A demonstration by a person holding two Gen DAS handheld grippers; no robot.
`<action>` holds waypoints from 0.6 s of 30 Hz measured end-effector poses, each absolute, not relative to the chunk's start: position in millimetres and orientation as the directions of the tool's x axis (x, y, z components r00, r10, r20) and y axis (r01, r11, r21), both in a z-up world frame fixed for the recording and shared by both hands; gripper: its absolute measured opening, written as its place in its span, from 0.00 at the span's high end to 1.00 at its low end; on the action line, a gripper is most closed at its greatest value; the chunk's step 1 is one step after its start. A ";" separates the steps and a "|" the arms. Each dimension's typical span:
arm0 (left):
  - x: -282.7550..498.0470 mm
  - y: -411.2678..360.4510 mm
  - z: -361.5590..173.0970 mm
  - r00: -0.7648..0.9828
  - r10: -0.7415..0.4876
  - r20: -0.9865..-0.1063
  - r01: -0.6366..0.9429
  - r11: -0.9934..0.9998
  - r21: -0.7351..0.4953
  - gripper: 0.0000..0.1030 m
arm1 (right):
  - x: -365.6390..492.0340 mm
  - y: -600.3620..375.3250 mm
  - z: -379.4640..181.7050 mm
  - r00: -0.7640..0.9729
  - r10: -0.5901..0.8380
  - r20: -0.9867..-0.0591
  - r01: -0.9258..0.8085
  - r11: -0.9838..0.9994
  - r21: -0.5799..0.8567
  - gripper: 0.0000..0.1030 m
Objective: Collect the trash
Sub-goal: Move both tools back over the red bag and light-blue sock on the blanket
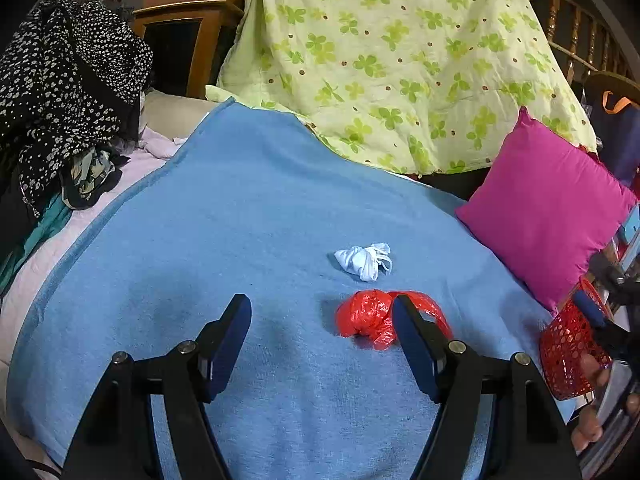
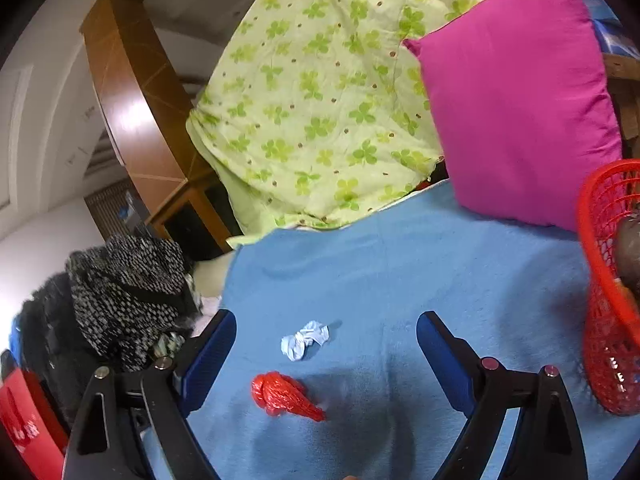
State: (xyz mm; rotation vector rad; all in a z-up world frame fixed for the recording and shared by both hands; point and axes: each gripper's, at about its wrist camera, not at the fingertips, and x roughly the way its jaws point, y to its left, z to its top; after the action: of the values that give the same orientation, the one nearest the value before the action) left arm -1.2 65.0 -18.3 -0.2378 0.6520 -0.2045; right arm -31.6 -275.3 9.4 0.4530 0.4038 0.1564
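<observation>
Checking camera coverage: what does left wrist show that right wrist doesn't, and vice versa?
Left wrist only: wooden railing, the orange-handled dark bag, the person's fingers by the basket.

Right wrist only: white wall, a red item at lower left, a dark object inside the basket.

Both: red bag, white wad, blue blanket, pink pillow, red basket, green quilt, spotted clothes.
</observation>
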 end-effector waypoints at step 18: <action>-3.0 78.2 -14.5 0.789 -0.231 -0.569 0.111 0.965 -0.238 0.29 | 7.1 -235.9 -21.8 0.859 0.208 -0.468 -0.022 0.928 0.371 0.09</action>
State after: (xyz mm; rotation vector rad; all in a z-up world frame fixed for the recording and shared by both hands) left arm -3.0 78.2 -14.5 -0.1963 0.6361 -0.1858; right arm 7.1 -235.9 -21.8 0.3649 0.5267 0.1236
